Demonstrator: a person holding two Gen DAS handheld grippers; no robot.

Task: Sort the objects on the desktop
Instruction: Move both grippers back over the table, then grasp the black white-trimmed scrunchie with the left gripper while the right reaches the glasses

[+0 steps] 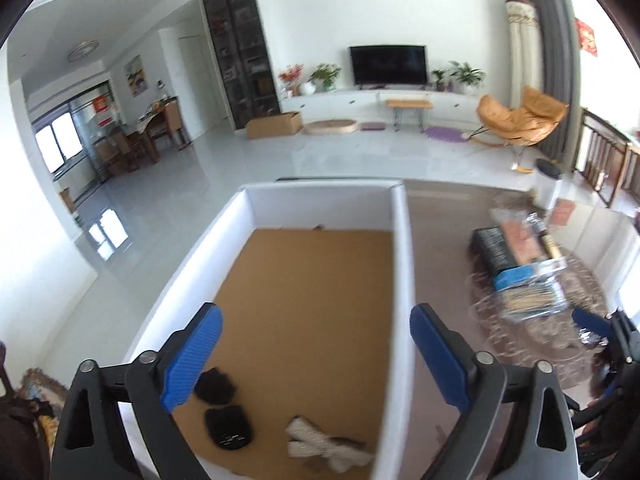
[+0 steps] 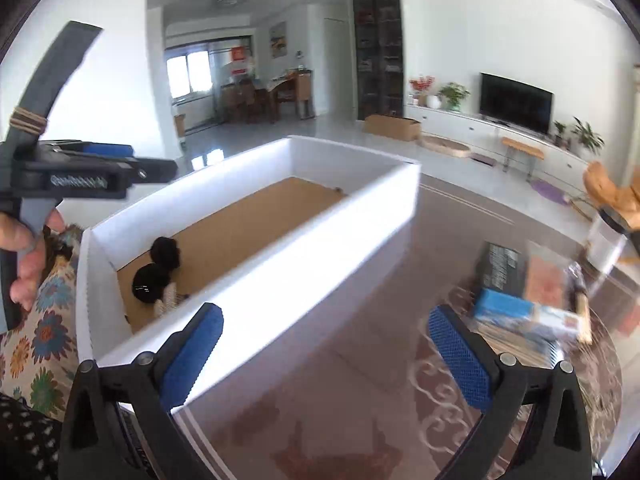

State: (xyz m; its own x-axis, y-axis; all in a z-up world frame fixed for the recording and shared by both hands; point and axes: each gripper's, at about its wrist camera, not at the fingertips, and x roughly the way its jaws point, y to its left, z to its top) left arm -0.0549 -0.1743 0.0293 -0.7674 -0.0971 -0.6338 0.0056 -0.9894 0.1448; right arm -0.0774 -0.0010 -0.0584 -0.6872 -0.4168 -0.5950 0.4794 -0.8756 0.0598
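Both the left gripper [image 1: 316, 354] and the right gripper [image 2: 326, 354] gape apart holding nothing, while two black items [image 1: 224, 404] and a pale cloth [image 1: 326, 446] lie low in the white box [image 1: 402, 264], and packages [image 2: 528, 300] sit right.

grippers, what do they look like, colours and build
Both match: the left gripper and right gripper have black plastic frames with silver bolts, and blue textured pads on the fingers. In the right wrist view the left one shows a grey handle wrapped with rubber bands, held by a bare hand.
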